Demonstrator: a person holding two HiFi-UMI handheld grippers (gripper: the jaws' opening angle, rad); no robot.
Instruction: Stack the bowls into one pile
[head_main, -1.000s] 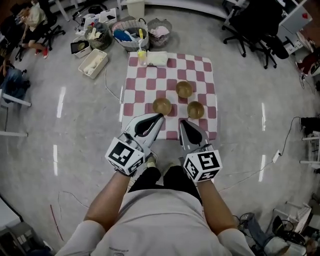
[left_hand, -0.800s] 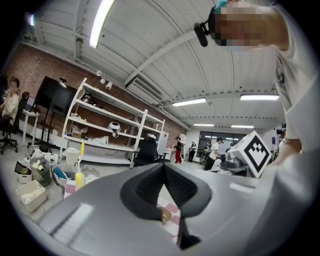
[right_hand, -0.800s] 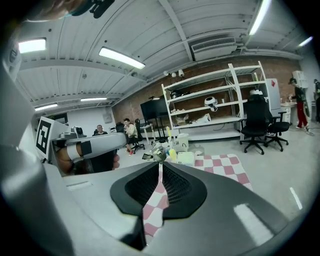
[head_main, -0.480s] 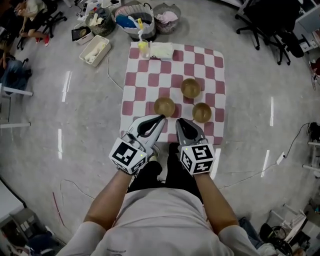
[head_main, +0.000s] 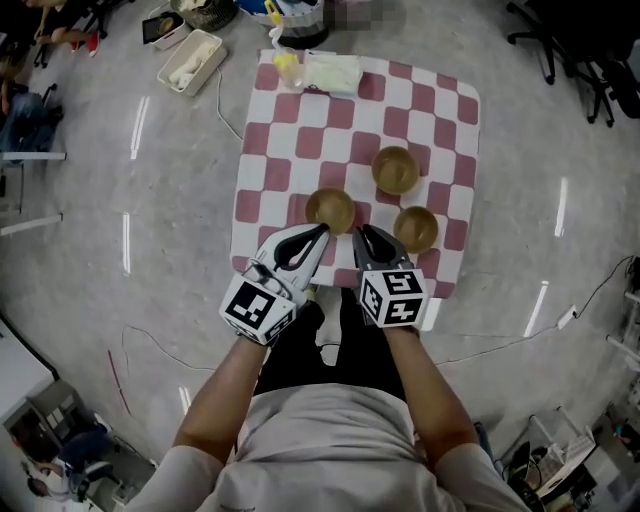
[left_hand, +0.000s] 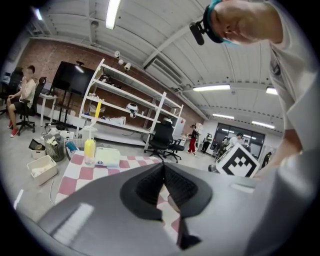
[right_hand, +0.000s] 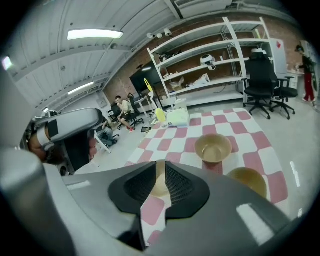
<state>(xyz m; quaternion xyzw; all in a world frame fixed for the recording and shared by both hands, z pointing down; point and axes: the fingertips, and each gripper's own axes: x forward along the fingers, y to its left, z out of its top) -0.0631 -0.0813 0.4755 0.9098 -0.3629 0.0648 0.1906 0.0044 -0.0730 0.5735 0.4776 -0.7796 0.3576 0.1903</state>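
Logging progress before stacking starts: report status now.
Left gripper shut, empty; right gripper barely open, empty. Three bowls separate on checkered cloth, none stacked. Nothing between grippers and bowls.

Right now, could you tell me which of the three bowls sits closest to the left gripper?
The leftmost bowl, just beyond the tips of the left gripper. The far bowl and the right bowl lie farther off to the right.

3 bowls (head_main: 330, 209) (head_main: 396, 170) (head_main: 416, 228) are pictured on 1 checkered cloth (head_main: 300, 140); 1 yellow bottle (head_main: 287, 68) and 1 white pack (head_main: 332, 72) are counted toward its 11 o'clock corner.
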